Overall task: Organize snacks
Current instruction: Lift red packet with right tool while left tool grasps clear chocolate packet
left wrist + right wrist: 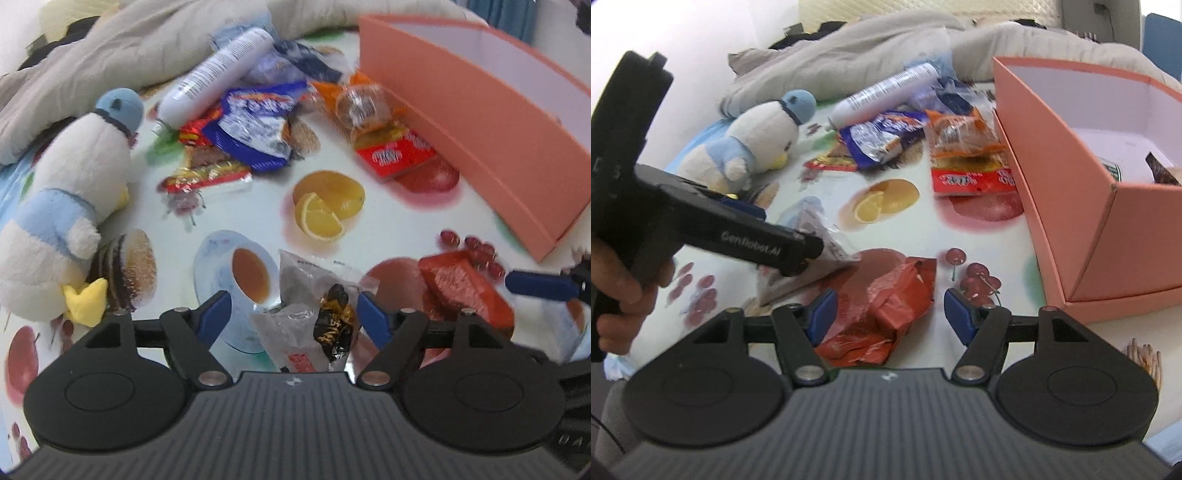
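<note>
My left gripper wide open around clear packet; right gripper wide open over red wrapper, nothing gripped. Few snacks already in pink box at tabletop's right edge; most snacks left.

A box is set at the frame's right on the table; a heap of snack packets is piled upper centre. A plush toy is laid left of them, a bottle behind.

Left gripper spread, right gripper too (both low)
</note>
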